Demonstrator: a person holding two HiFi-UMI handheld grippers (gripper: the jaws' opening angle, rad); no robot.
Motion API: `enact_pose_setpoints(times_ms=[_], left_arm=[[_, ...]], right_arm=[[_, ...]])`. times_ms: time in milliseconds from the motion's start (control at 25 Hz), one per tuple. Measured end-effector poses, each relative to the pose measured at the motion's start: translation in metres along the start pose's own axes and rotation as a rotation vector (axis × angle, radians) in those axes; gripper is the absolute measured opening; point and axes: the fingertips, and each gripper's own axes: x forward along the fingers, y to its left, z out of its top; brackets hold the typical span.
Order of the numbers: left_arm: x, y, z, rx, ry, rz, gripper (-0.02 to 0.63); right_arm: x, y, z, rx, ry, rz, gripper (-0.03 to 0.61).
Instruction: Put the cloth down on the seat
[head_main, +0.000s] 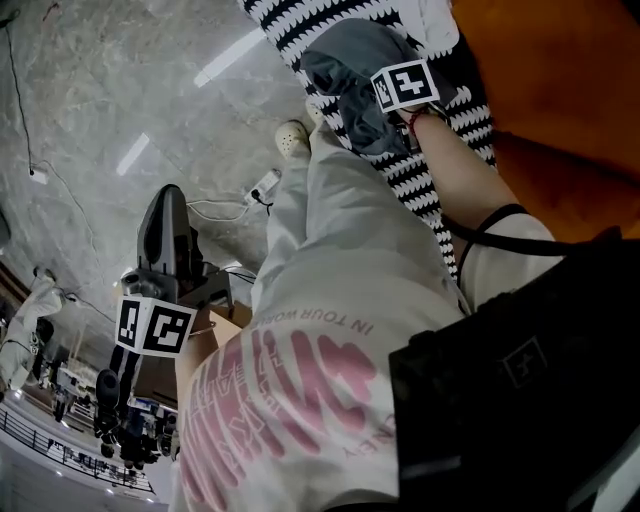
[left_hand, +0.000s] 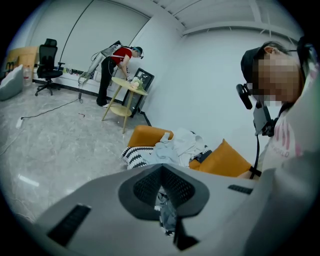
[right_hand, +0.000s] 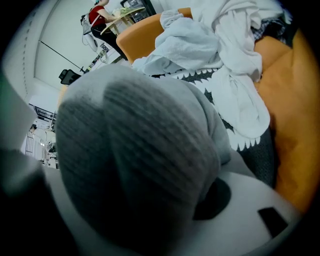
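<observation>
1. Head view: grey cloth (head_main: 350, 50) lay bunched on a black-and-white striped blanket (head_main: 425, 185) that covered the orange seat (head_main: 560, 90). The right tool (head_main: 385, 100) pointed steeply down into the cloth, with its marker cube just beside the folds. The left tool (head_main: 168, 200) was well apart at the lower left, over the marbled floor (head_main: 120, 90) and beside the person's pale trouser leg (head_main: 340, 250)
2. Left gripper view: the left tool's jaws met at their tips, closed. A small pale crumpled scrap showed in the slit behind the tips, too small to identify. Beyond them the seat carried a heap of light garments (left_hand: 175, 145) on the blanket. Farther off, another person (left_hand: 116, 62) bent over a round table (left_hand: 127, 85), and an office chair (left_hand: 47, 57) stood near the wall
3. Right gripper view: the cloth filled most of the view, bulging between the right tool's jaws, which stood wide apart and open. Only the right-hand jaw showed, its dark pad partly bare rather than pressed into the fabric. Past it lay a white garment (right_hand: 240, 75) and a pale blue one (right_hand: 182, 45) on the blanket and seat
</observation>
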Motion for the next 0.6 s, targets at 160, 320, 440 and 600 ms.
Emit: enact_pose_setpoints(times_ms=[160,320,440,600], left_arm=[[-0.009,-0.001,0.004,0.014,-0.023,-0.012,0.008],[-0.018,0.005,0.009,0.025,-0.055,-0.027,0.008],[-0.026,0.007,0.023,0.033,-0.088,-0.049,0.008],[-0.037,0.006,0.035,0.063,-0.129,-0.109,0.008]], right_arm=[[-0.006,0.0,-0.003,0.012,-0.008,-0.017,0.296],[-0.014,0.0,-0.004,0.038,-0.018,-0.052,0.304],[-0.035,-0.003,-0.004,0.069,-0.043,-0.098,0.304],[-0.065,-0.004,-0.007,0.164,-0.119,-0.121,0.304]])
